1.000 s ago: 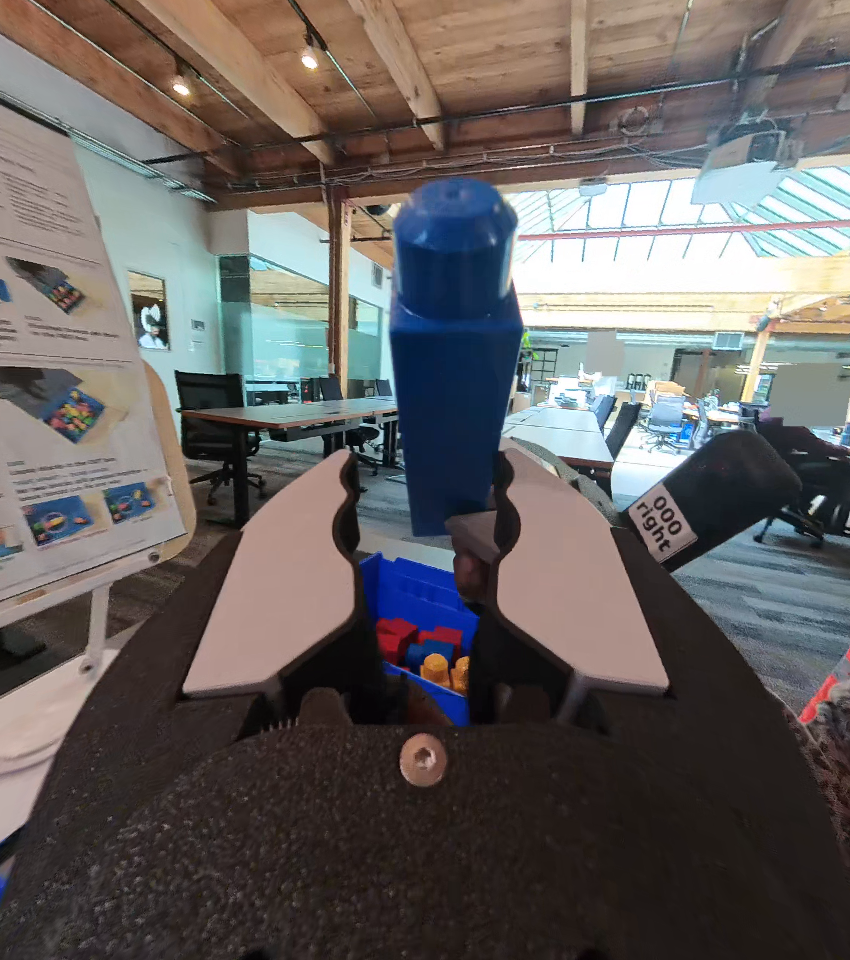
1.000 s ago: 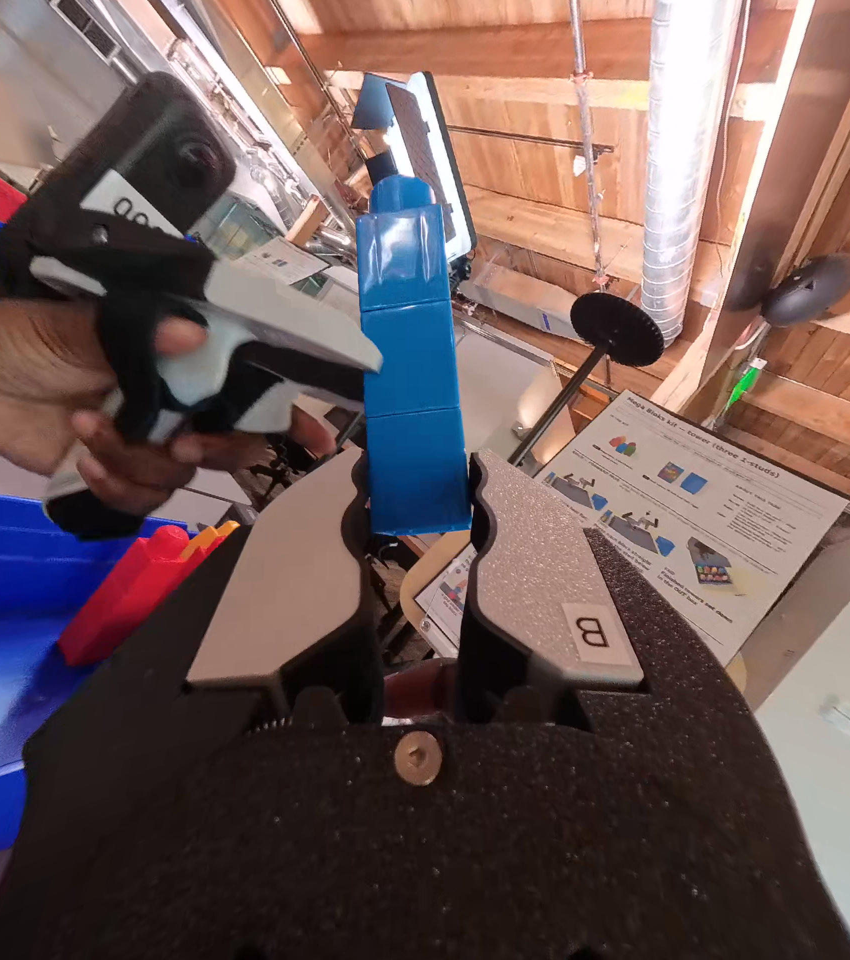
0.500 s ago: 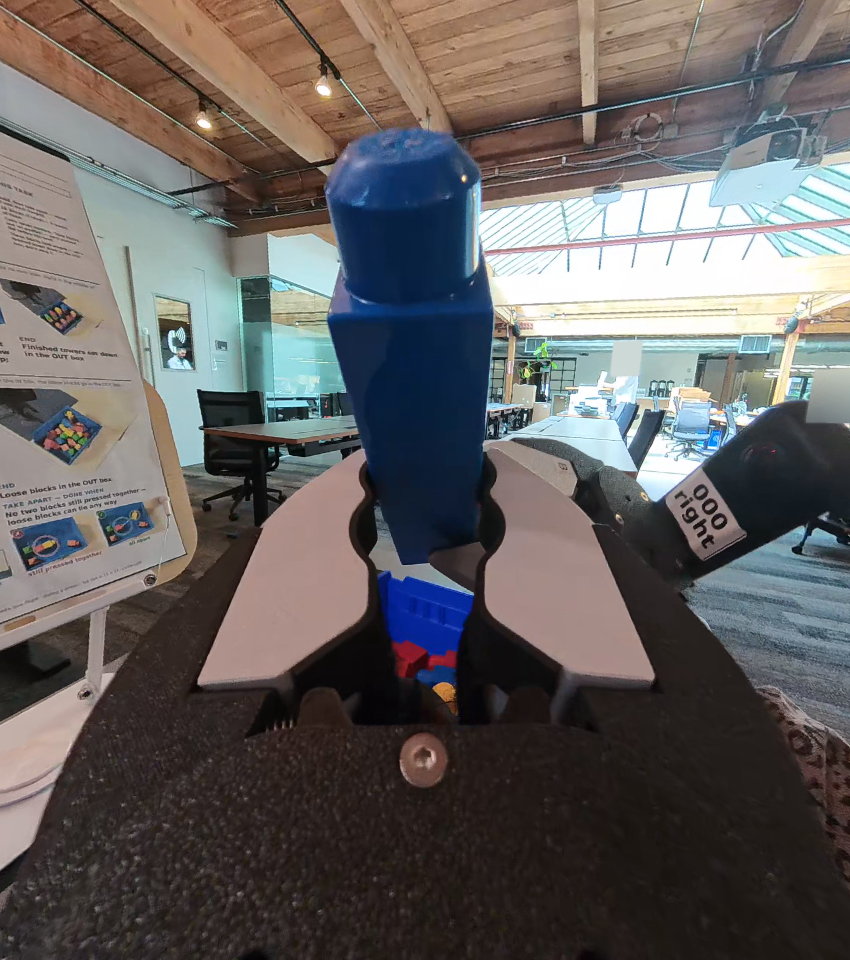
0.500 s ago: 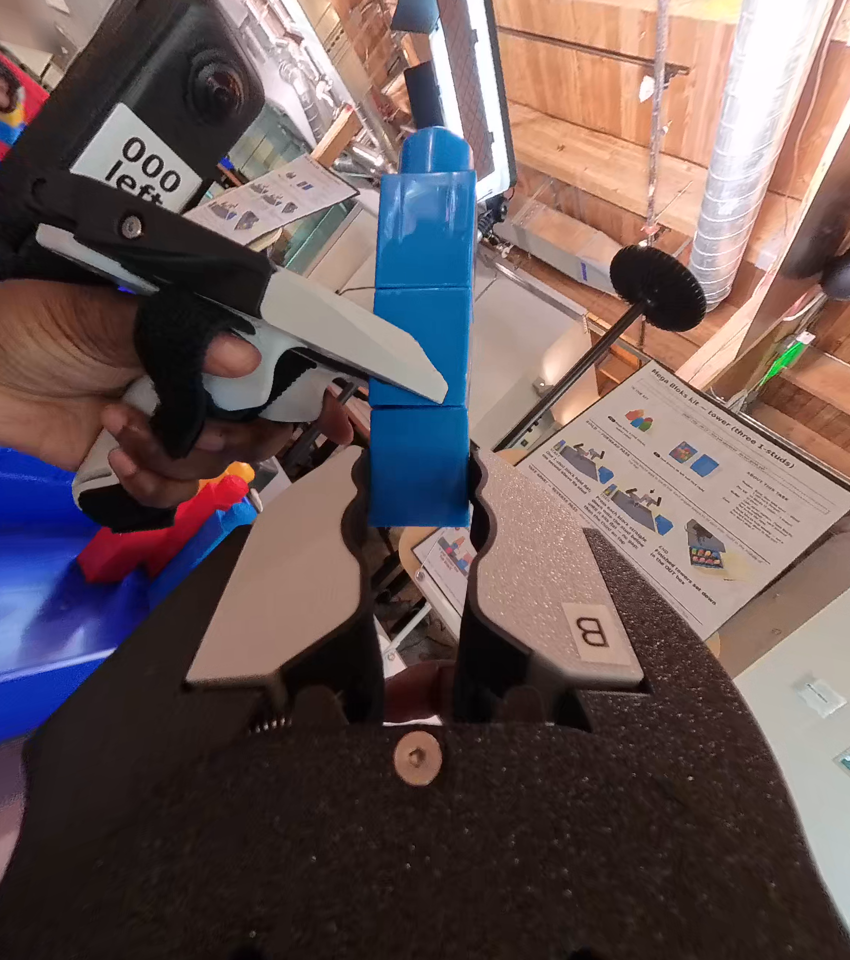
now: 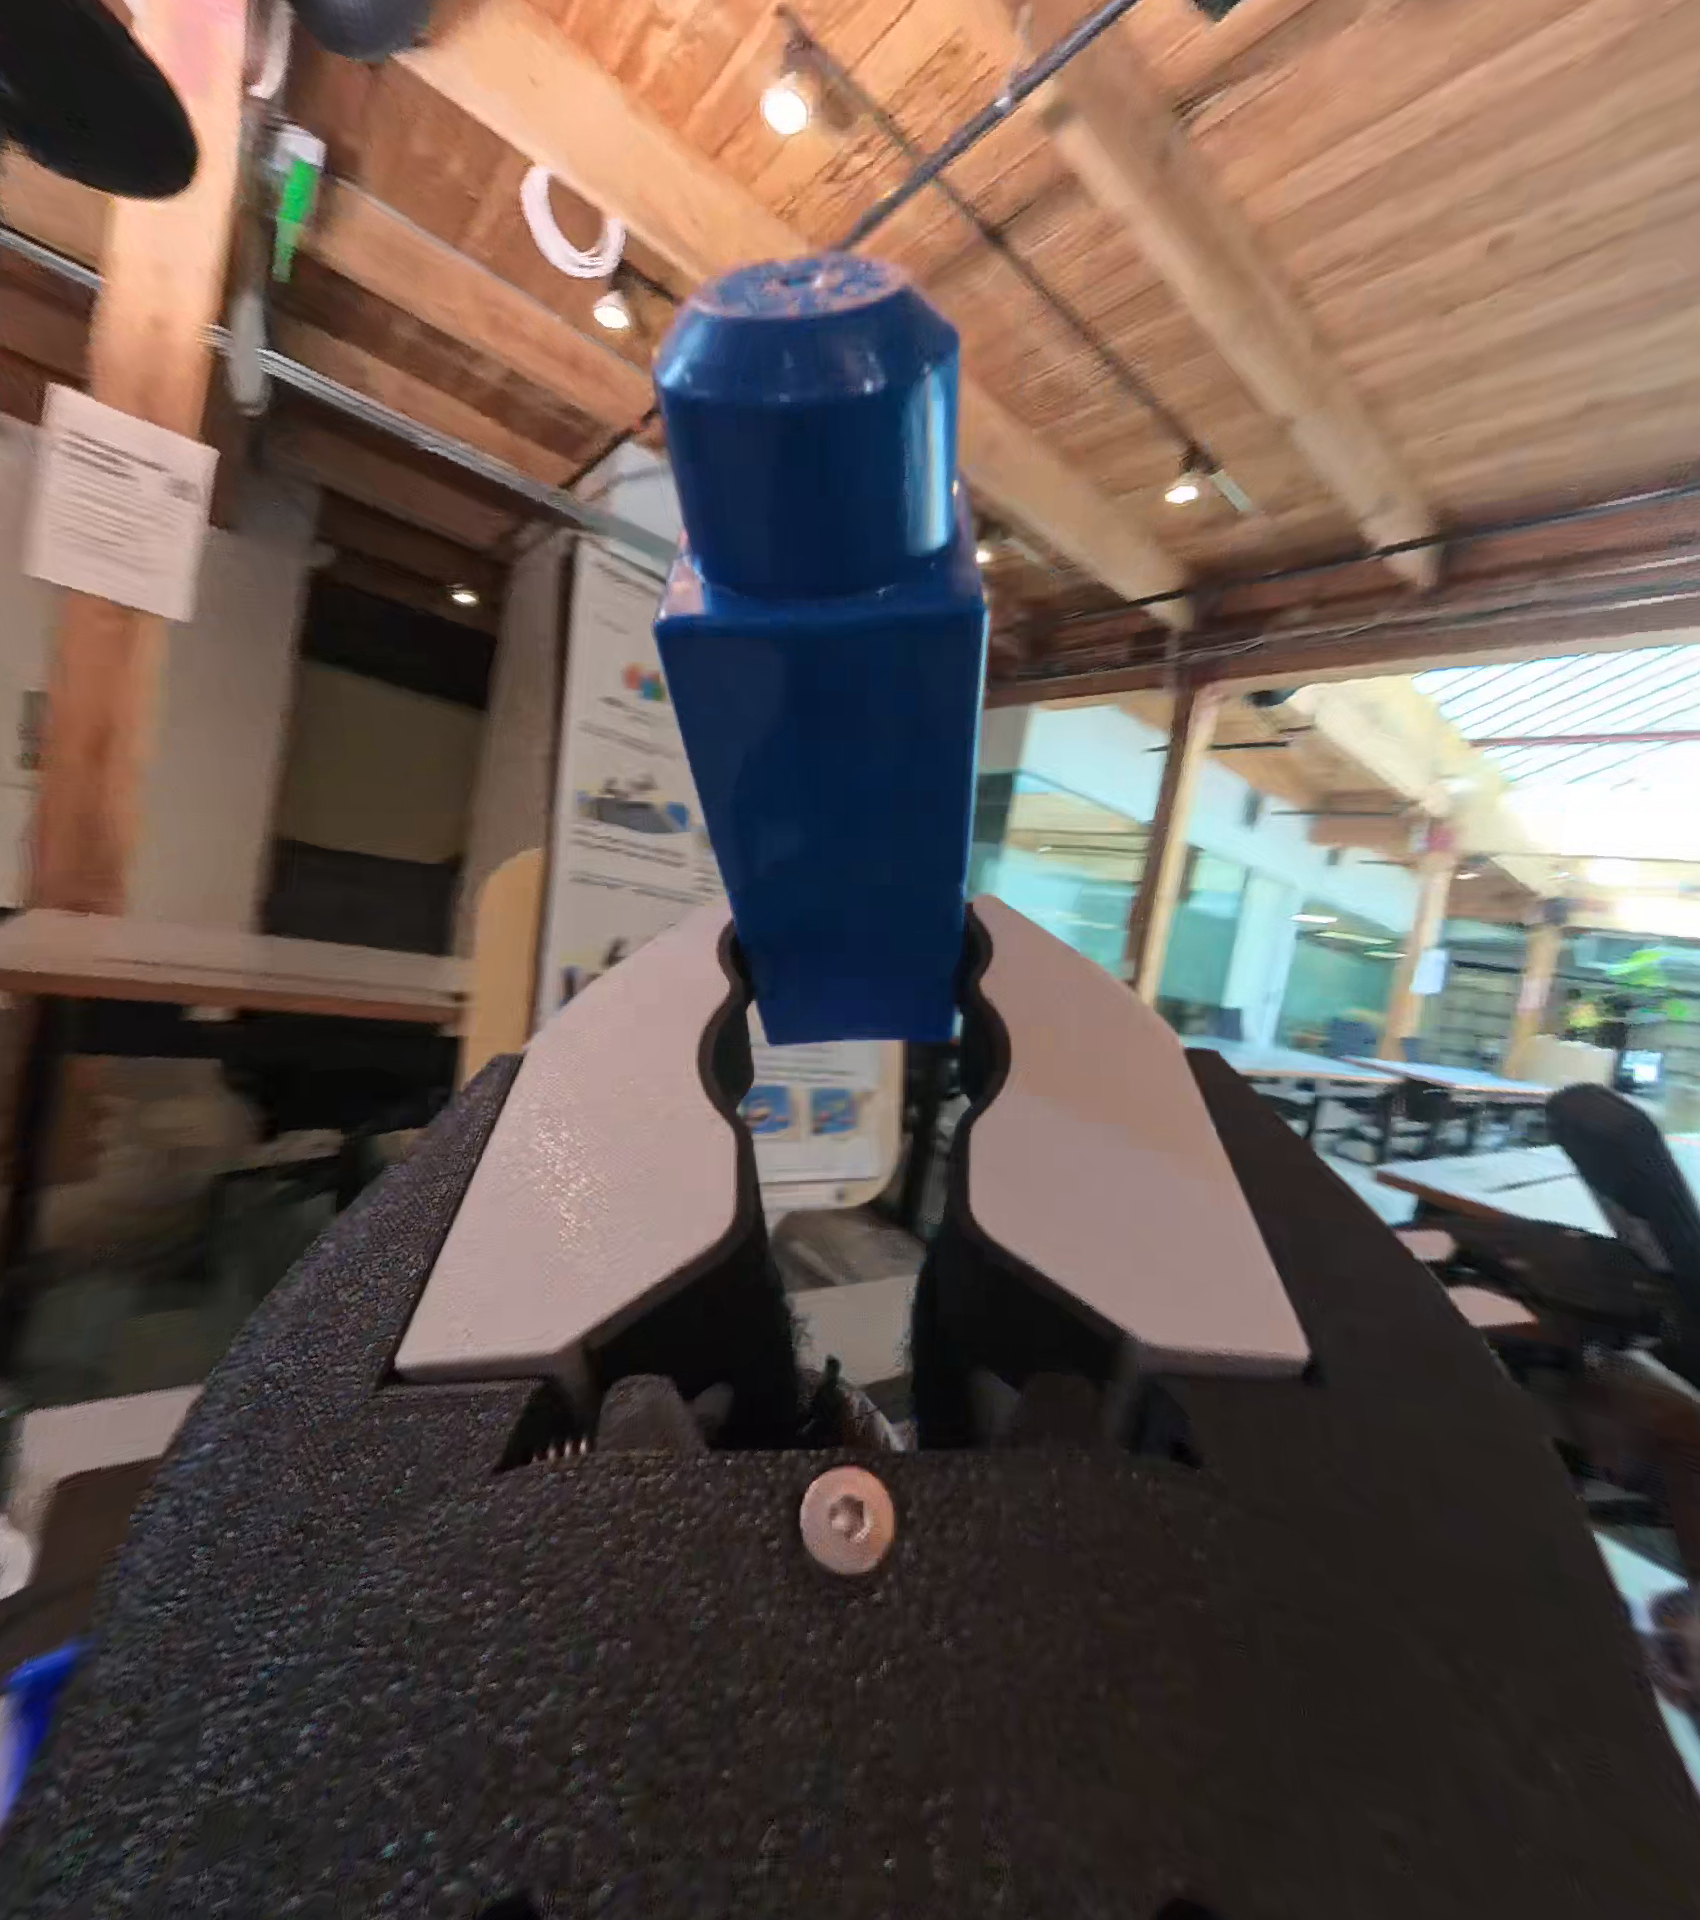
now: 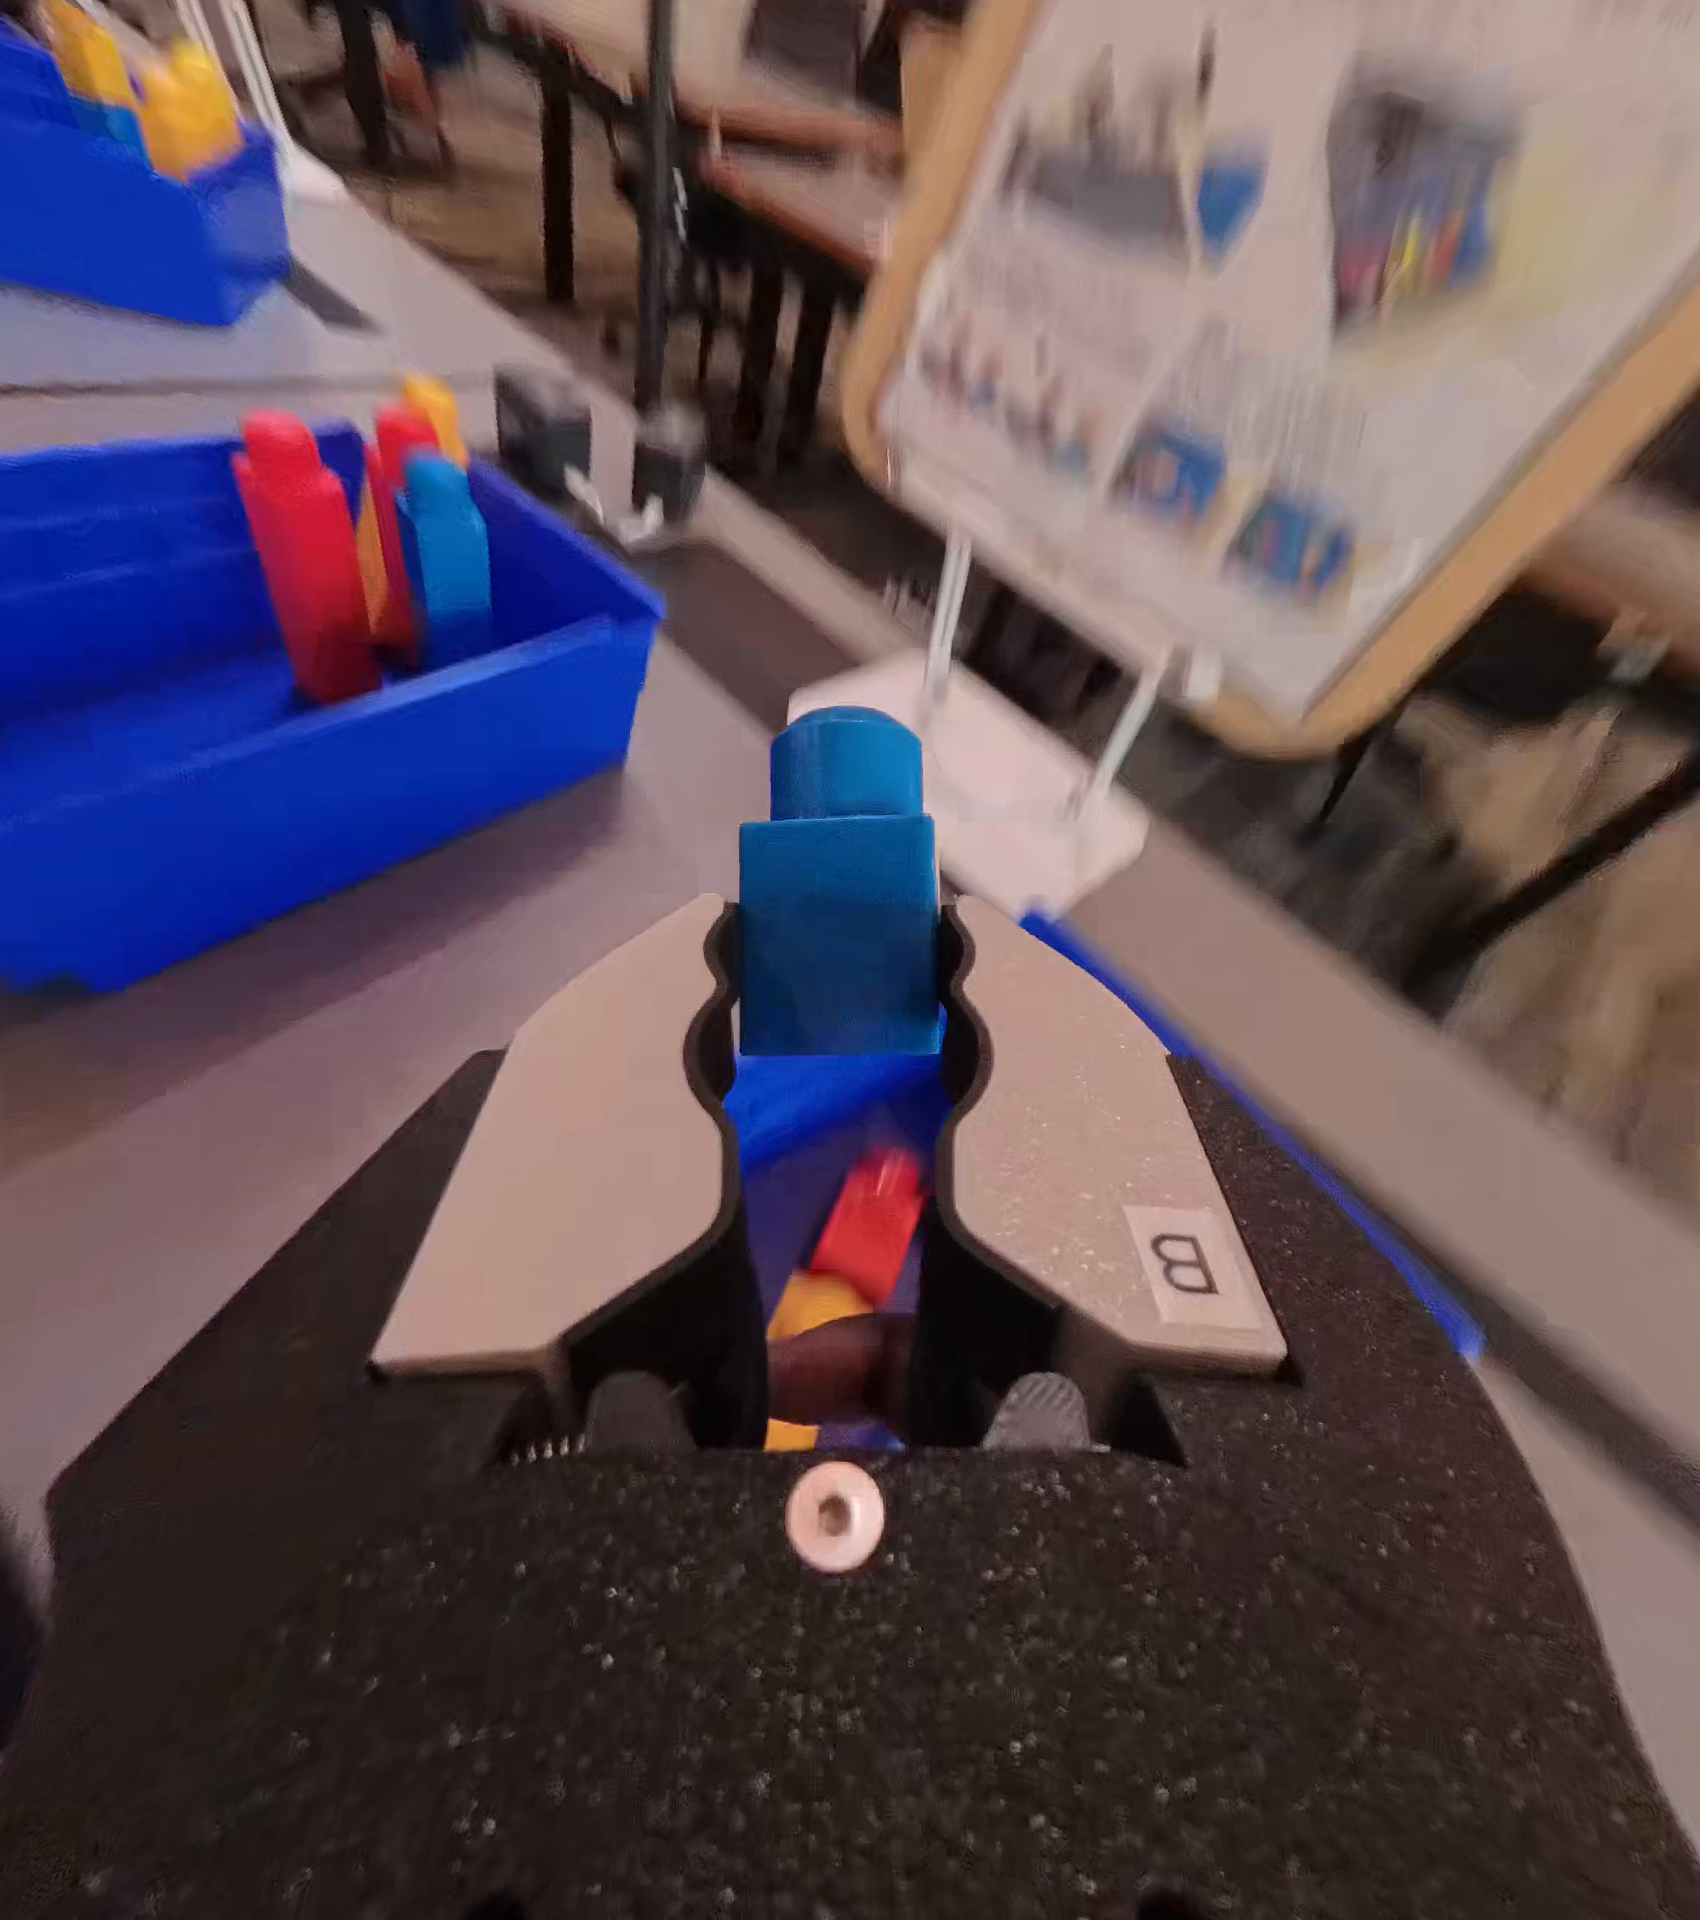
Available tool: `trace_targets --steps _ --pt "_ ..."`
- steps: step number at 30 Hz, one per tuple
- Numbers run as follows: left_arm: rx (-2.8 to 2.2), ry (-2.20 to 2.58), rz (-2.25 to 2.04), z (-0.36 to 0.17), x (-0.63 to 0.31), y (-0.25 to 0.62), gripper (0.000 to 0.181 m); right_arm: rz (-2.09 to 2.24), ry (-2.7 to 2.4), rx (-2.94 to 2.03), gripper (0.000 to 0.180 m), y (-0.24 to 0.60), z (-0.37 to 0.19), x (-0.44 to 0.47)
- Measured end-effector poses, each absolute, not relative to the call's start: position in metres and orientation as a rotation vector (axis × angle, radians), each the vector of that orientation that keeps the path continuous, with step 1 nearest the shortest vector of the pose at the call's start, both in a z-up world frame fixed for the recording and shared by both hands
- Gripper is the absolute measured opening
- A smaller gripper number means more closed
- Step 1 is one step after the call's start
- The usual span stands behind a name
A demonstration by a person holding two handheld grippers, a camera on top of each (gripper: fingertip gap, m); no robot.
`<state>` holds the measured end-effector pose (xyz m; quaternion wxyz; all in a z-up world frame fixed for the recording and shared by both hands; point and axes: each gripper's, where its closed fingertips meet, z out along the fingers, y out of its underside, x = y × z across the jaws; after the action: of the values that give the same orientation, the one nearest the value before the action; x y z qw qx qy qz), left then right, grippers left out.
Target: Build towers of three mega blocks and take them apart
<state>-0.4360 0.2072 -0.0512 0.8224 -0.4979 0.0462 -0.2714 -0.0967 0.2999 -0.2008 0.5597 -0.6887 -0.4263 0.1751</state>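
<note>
My left gripper [image 5: 851,971] is shut on the lower end of a dark blue mega block piece [image 5: 820,748], stud end up, held high in the air; it looks like two stacked blocks. My right gripper [image 6: 835,940] is shut on a single blue block [image 6: 835,894], stud pointing away. It holds the block over a blue bin [image 6: 815,1107] with loose red and yellow blocks [image 6: 872,1216] seen between the fingers. Neither gripper shows in the other's view.
A blue bin [image 6: 326,790] on the grey table [image 6: 202,1091] holds standing red, yellow and blue towers [image 6: 306,571]. Another blue bin [image 6: 98,239] sits farther back. An instruction board on a white stand [image 6: 1293,343] is at the right, near the table edge. Office tables and a chair [image 5: 1635,1216] are behind.
The three-block blue tower has come apart. The left gripper closed on its upper part and swung away upward. The right gripper tilted down over the bin with the bottom block.
</note>
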Motion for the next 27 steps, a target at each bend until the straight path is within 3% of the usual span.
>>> trace_targets --steps 5,15,21,27 --pt "-1.142 0.112 -0.565 -0.064 -0.445 0.207 0.036 0.526 -0.999 -2.211 0.036 0.286 -0.299 -0.046" --pt "-1.285 0.379 -0.5 -0.083 -0.37 0.229 0.037 0.661 -1.111 -2.53 0.041 0.273 -0.354 -0.07" --pt "-1.369 0.552 -0.38 -0.102 -0.341 0.236 0.037 0.599 -1.104 -2.398 0.051 0.285 -0.334 -0.077" --pt "-1.409 0.669 -0.135 -0.119 -0.322 0.251 0.037 0.539 -1.033 -1.844 0.055 0.296 -0.23 -0.107"
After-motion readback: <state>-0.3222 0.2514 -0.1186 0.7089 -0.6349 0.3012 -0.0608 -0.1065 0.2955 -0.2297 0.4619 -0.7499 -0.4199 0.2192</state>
